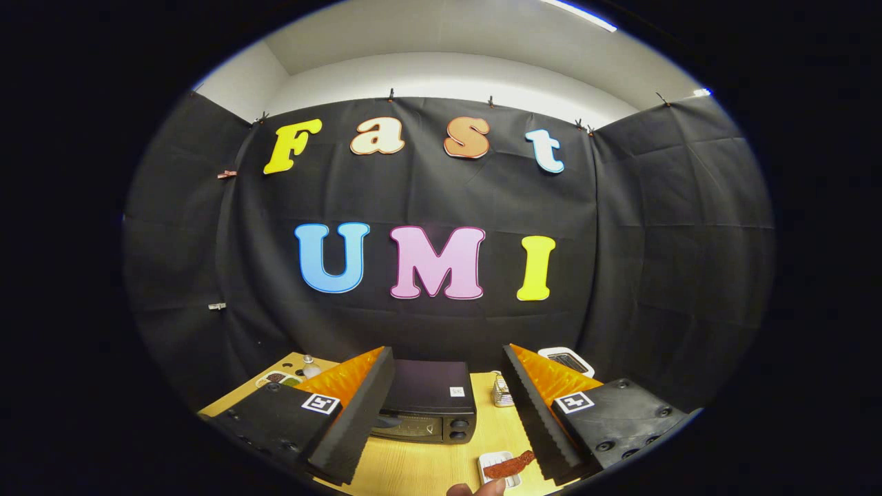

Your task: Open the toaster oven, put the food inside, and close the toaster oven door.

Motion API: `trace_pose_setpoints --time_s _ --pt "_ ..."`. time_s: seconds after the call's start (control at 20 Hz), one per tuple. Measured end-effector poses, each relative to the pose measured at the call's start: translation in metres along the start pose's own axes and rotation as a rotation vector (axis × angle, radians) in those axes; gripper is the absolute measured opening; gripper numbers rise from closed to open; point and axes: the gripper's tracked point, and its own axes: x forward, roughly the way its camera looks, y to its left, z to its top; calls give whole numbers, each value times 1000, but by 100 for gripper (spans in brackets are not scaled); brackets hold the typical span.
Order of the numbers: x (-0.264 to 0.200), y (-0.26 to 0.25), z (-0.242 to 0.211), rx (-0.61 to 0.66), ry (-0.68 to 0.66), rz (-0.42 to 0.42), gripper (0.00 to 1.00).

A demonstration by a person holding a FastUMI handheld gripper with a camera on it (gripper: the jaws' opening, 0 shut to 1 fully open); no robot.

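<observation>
Wooden table [427,468]; toaster oven [427,403]; plate [493,460]

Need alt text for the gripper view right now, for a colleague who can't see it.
The hand-held gripper hangs open above a wooden table, with a closed black toaster oven between and just beyond its fingers. Nearer, by the right finger, a reddish piece of food lies on a small white dish; a fingertip shows below it.

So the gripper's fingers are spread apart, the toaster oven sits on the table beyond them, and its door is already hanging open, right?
Not quite: the gripper view shows the toaster oven door shut. The rest holds: the gripper has its fingers spread apart, and the oven sits on the table beyond them.
</observation>
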Motion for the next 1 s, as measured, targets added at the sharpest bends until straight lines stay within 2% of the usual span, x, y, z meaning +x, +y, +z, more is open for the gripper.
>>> trace_pose_setpoints --time_s 0.25,0.65,1.0 --pt "5 12 -7 24 11 2 97" --pt "30 71 -36 41 49 38 97" --pt "67 128 -111 52 148 52 97"
